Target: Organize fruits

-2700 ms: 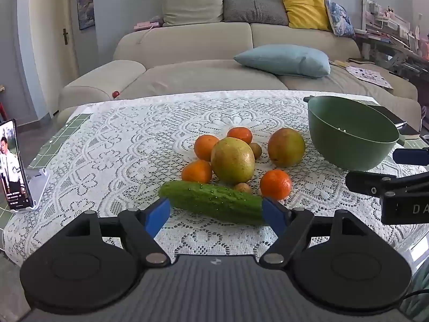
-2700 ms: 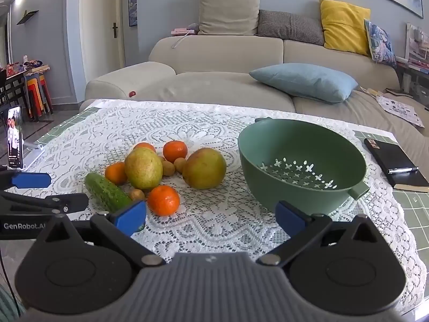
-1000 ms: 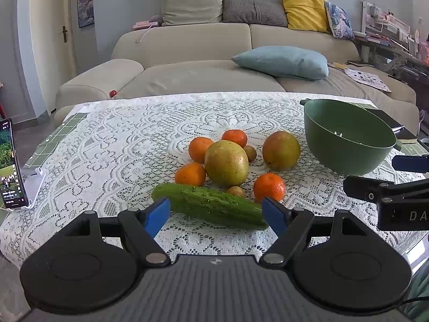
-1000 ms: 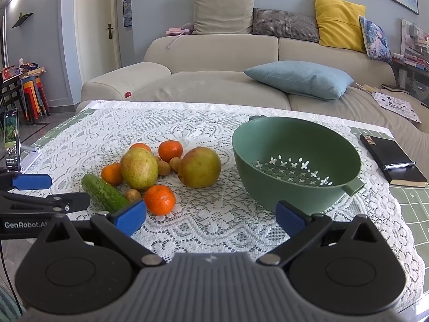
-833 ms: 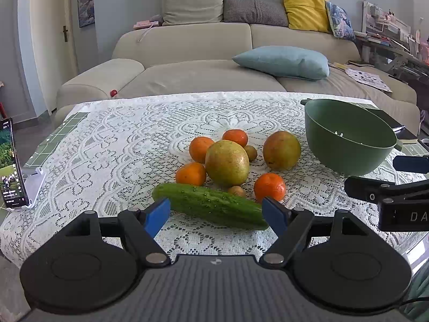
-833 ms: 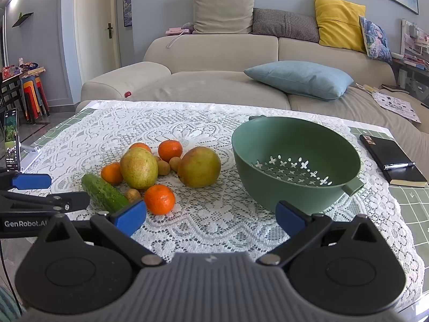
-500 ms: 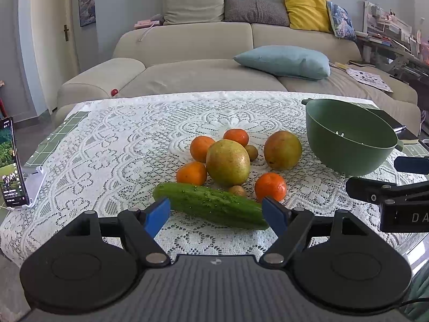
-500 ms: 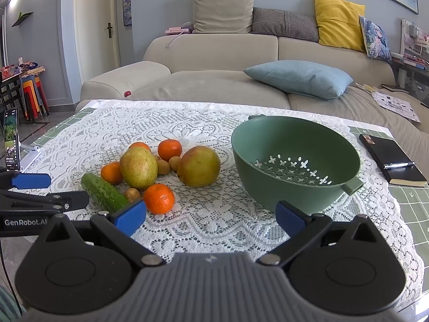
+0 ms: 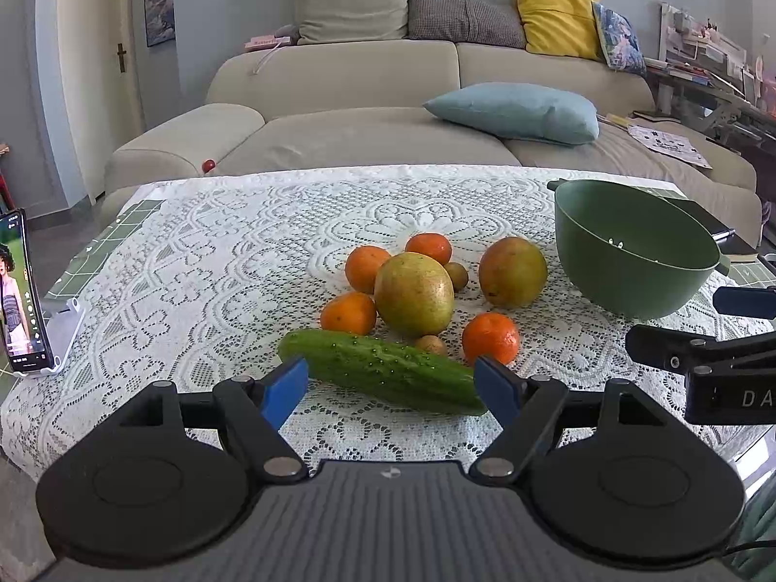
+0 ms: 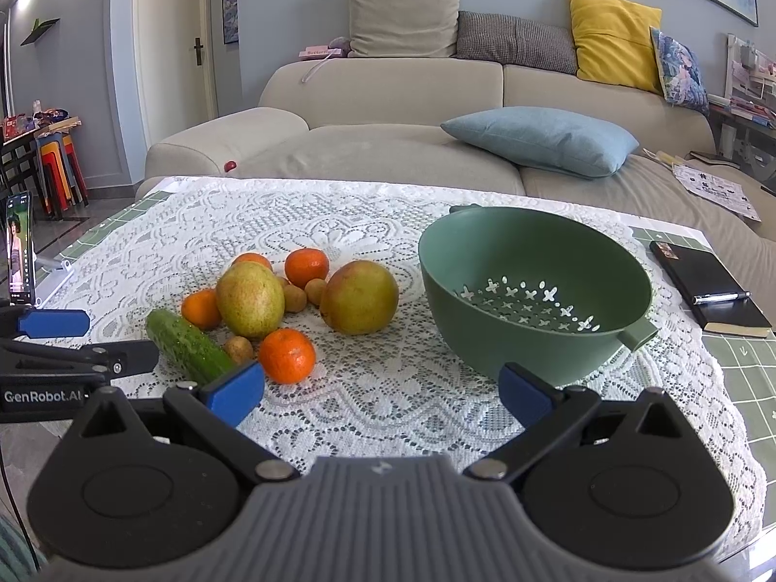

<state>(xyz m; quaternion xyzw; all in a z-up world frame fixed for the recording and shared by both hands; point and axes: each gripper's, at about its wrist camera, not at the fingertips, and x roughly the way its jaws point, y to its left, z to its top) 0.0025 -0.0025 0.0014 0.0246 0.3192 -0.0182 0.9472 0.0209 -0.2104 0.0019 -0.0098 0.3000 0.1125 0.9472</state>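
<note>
On the lace tablecloth lies a green cucumber point(image 9: 383, 371), and my left gripper point(image 9: 390, 390) stands open just in front of it, touching nothing. Behind the cucumber sit two large yellow-green mangoes point(image 9: 413, 293) point(image 9: 512, 270), several tangerines point(image 9: 490, 337) and small brown fruits point(image 9: 430, 343). The green colander bowl point(image 9: 630, 247) stands empty to the right. In the right wrist view my right gripper point(image 10: 380, 390) is open above bare cloth, between the near tangerine point(image 10: 287, 355) and the colander point(image 10: 533, 291). The cucumber point(image 10: 186, 347) lies at its left.
A phone point(image 9: 19, 291) on a stand lights up at the table's left edge. A black notebook with a pen point(image 10: 710, 293) lies right of the colander. A sofa point(image 10: 388, 102) with cushions runs behind the table.
</note>
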